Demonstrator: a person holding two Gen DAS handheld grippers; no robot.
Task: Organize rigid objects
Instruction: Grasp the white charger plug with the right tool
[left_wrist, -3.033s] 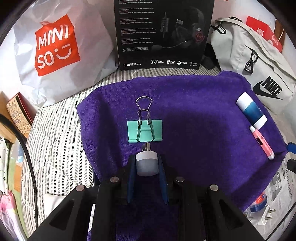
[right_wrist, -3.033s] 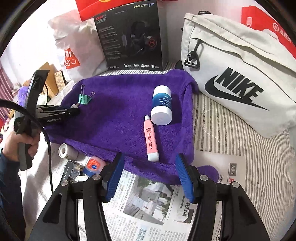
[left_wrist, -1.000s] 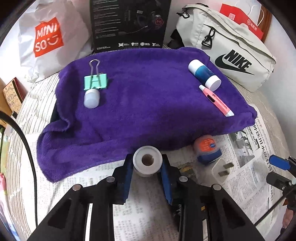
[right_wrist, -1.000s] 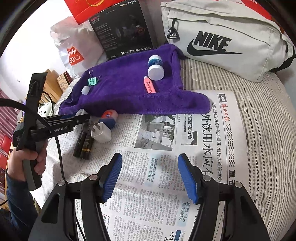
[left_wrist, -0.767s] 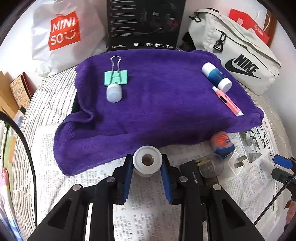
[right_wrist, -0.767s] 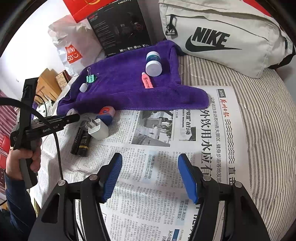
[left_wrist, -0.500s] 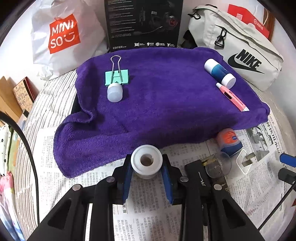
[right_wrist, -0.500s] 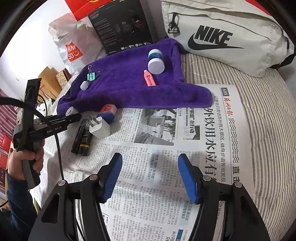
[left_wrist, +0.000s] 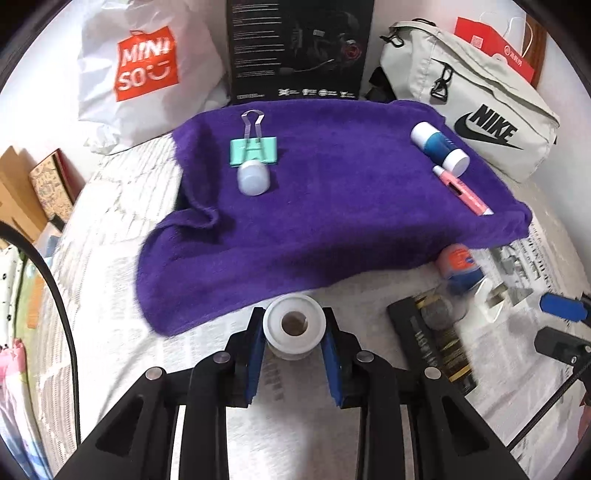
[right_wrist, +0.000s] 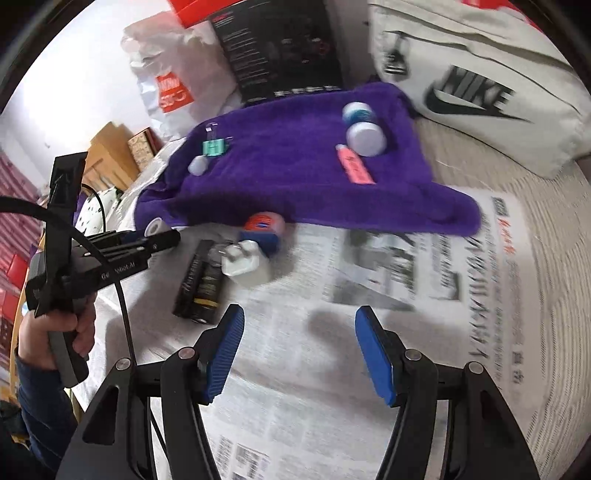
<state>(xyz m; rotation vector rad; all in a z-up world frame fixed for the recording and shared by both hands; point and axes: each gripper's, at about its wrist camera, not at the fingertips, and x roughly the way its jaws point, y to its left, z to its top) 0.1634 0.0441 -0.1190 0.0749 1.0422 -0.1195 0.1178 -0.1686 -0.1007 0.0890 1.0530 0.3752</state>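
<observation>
The big purple towel (left_wrist: 332, 206) lies spread out just ahead of the left tongs (left_wrist: 293, 334), and the newspaper (right_wrist: 424, 295) lies under both pairs of tongs. On the towel, far ahead and to the left of the left tongs, sit a green clip (left_wrist: 253, 149) and a small pale cap (left_wrist: 253, 179), touching each other. Far ahead and to the right lie a blue and white bottle (left_wrist: 439, 147) and a pink tube (left_wrist: 461, 190), side by side. To the right of the left tongs, on the paper, wait a black box (left_wrist: 432, 347), a white plug (left_wrist: 489, 301) and an orange and blue jar (left_wrist: 460, 266). The left tongs are squeezed tight on a little white roll (left_wrist: 293, 328), its hole facing up, and they have just been closing a bit more on it. The right tongs (right_wrist: 299, 350) stand apart with nothing in them, above bare newspaper. It looks like the roll is picked up and on its way to the towel. Next, the left tongs need to carry it over the towel's near edge, set it down by the other things, and let go softly so it does not roll off.
</observation>
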